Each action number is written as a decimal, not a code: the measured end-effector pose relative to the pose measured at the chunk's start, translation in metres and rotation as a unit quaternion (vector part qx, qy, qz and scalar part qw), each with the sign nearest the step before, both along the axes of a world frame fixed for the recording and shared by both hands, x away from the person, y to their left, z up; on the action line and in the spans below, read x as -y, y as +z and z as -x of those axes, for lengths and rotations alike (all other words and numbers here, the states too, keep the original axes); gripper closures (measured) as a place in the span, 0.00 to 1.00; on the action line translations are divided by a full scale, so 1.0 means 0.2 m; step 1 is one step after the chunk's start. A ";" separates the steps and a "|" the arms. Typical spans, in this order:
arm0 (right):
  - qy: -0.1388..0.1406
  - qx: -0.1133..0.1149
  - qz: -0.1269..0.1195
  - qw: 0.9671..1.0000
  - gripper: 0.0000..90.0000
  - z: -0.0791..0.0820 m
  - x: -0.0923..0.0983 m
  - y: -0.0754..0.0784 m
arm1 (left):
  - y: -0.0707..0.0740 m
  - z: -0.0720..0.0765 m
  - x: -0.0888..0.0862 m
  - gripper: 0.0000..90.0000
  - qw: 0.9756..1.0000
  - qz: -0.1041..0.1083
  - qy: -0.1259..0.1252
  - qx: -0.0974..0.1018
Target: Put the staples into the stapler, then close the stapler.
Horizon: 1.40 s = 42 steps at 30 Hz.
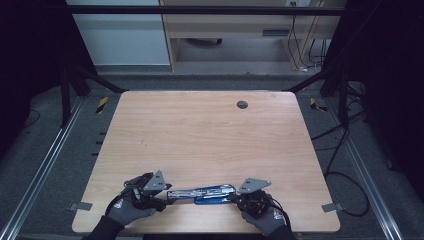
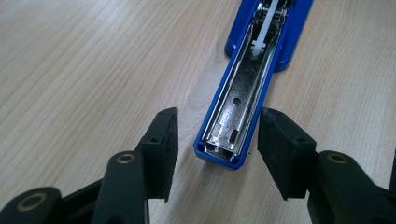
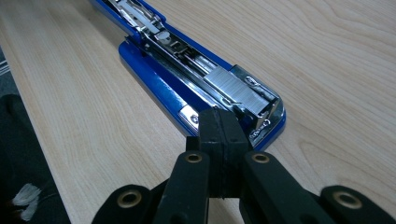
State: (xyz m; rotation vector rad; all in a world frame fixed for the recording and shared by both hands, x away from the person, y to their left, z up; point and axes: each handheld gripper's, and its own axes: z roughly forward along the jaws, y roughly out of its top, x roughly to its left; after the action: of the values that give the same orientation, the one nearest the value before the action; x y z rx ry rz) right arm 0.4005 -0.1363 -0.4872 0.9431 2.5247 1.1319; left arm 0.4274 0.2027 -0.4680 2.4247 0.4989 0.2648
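Wood-grain desk (image 1: 200, 130), near edge: a blue stapler (image 1: 202, 192) lies opened flat between both hands. Left gripper (image 2: 215, 140) fingers stand wide, flanking the cover's tip without touching. Right gripper (image 3: 219, 135) fingers are pressed together at the staple (image 3: 233, 86) end. Advice: close squarely on the cover's sides, then swing it over slowly.

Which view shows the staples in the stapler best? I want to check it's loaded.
The right gripper view: the staples sit close up, a silver block in the open stapler. The left gripper view looks into the stapler's other half, an empty metal channel. The high view shows the stapler too small to tell.
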 end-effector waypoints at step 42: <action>-0.002 0.004 -0.004 1.000 1.00 -0.02 0.00 -0.01 | -0.02 -0.05 0.04 0.64 0.999 -0.027 -0.040 -0.026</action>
State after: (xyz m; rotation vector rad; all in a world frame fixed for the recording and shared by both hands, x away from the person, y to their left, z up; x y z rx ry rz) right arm 0.4040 -0.1370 -0.4882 0.9434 2.5127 1.1429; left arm 0.4369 0.1947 -0.4723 2.5038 0.4217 0.1851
